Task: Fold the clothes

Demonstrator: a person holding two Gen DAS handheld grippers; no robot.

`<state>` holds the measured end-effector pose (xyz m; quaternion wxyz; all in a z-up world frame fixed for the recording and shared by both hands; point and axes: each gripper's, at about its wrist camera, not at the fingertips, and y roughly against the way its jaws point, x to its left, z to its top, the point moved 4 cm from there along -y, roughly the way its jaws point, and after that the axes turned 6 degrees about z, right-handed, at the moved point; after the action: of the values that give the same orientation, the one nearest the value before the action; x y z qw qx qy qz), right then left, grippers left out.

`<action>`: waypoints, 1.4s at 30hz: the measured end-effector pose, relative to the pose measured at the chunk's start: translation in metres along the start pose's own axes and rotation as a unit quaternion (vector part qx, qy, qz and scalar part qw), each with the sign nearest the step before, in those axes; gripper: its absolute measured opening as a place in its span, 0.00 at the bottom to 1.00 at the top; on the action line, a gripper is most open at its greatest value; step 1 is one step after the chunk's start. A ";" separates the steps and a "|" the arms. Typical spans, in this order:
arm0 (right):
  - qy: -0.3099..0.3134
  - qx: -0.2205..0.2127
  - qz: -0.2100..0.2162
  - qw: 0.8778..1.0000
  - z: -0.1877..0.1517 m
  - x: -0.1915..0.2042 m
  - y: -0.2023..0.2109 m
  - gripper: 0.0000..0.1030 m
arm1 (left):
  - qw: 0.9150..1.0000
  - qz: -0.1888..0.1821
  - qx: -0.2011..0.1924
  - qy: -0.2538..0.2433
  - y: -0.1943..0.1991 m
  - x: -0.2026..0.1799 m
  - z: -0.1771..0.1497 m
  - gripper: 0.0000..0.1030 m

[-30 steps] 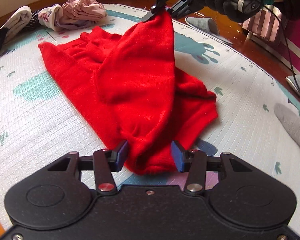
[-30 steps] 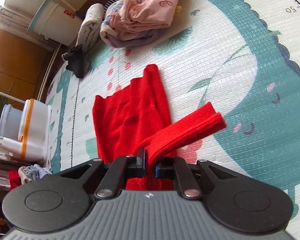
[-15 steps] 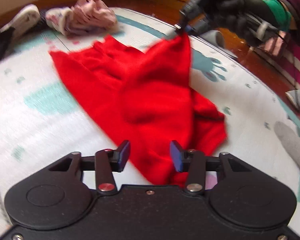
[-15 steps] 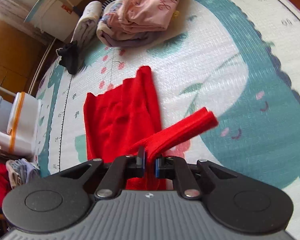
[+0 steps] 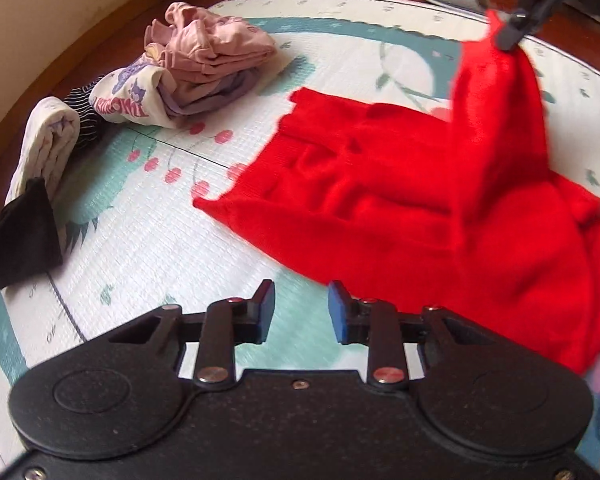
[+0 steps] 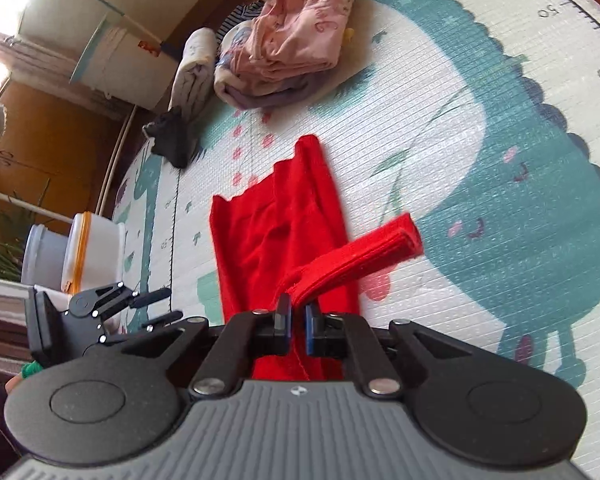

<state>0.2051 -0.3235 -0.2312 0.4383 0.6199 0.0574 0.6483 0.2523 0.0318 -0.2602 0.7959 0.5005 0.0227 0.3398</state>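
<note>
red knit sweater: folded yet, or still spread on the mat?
Not folded. The red knit sweater lies mostly spread and rumpled on the patterned play mat; the right gripper holds one cuff up.

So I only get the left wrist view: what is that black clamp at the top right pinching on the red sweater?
Observer: The right gripper is shut on the red sweater just behind a ribbed band, which sticks out past its pads.
Operator: Is my own clamp touching anything?
Observer: No. The right wrist view shows the left gripper beside the sweater, apart from it; its jaws have just been closing on nothing.
Operator: Anything beyond the mat?
Observer: A white tub with an orange band.
</note>
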 end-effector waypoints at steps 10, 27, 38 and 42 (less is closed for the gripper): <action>-0.015 0.012 -0.024 1.000 -0.011 -0.024 -0.005 0.08 | 0.995 0.001 0.007 0.097 -0.072 0.006 0.024 0.17; -0.044 0.027 -0.044 0.998 -0.019 -0.046 -0.017 0.08 | 0.989 0.004 0.025 0.145 -0.090 0.028 0.049 0.17; -0.011 0.010 -0.024 1.000 -0.008 -0.028 -0.007 0.08 | 0.990 -0.076 -0.034 0.116 -0.013 -0.041 0.004 0.17; 0.007 0.007 -0.025 1.000 -0.006 -0.019 -0.007 0.08 | 0.994 -0.076 0.000 0.083 -0.029 -0.081 -0.010 0.16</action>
<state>0.2003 -0.3285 -0.2513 0.4494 0.6168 0.0805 0.6412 0.2014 -0.0137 -0.3138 0.8151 0.4671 0.1264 0.3183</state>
